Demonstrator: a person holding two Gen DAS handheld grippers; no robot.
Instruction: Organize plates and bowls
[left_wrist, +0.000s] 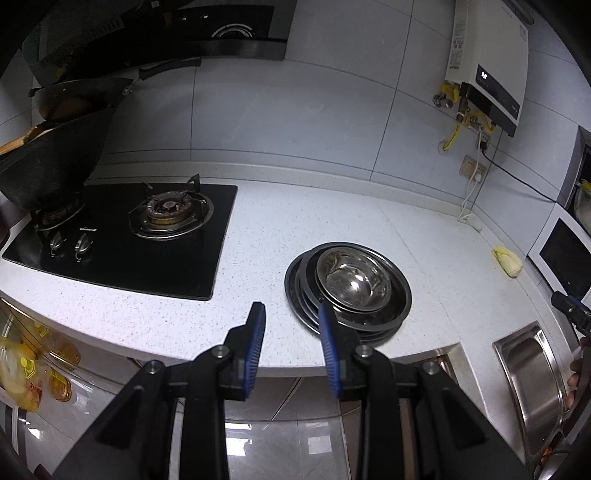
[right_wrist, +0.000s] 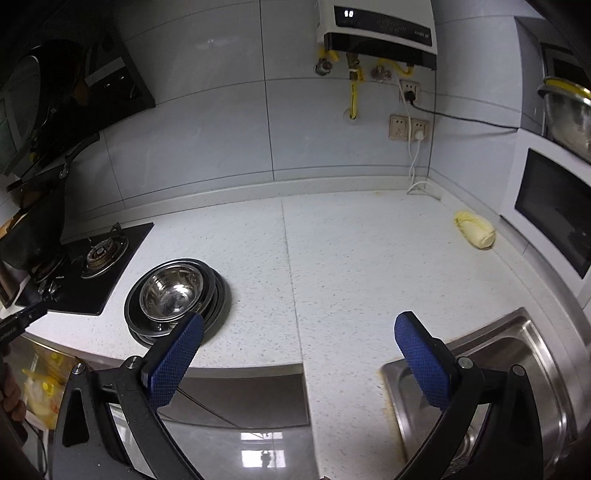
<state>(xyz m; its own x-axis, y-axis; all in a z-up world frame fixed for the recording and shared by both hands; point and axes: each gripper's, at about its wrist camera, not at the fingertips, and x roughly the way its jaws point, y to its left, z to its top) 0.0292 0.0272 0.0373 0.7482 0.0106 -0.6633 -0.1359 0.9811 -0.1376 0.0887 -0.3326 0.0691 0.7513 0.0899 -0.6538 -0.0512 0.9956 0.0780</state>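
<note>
A steel bowl (left_wrist: 354, 279) sits on top of a stack of steel plates (left_wrist: 391, 317) on the white countertop (left_wrist: 280, 229), near its front edge. My left gripper (left_wrist: 291, 310) is open and empty, just in front of and left of the stack, above the counter edge. In the right wrist view the bowl (right_wrist: 171, 291) and the plates (right_wrist: 218, 306) are at the lower left. My right gripper (right_wrist: 299, 325) is wide open and empty, to the right of the stack over the counter's front edge. The right gripper's tip shows at the left view's right edge (left_wrist: 570, 308).
A black gas hob (left_wrist: 122, 236) with a burner and a dark wok (left_wrist: 48, 166) lies left. A steel sink (right_wrist: 498, 373) is at the right. A yellow-white lump (right_wrist: 474, 229) lies by a white microwave (right_wrist: 554, 206). A water heater (right_wrist: 376, 29) and cables hang on the tiled wall.
</note>
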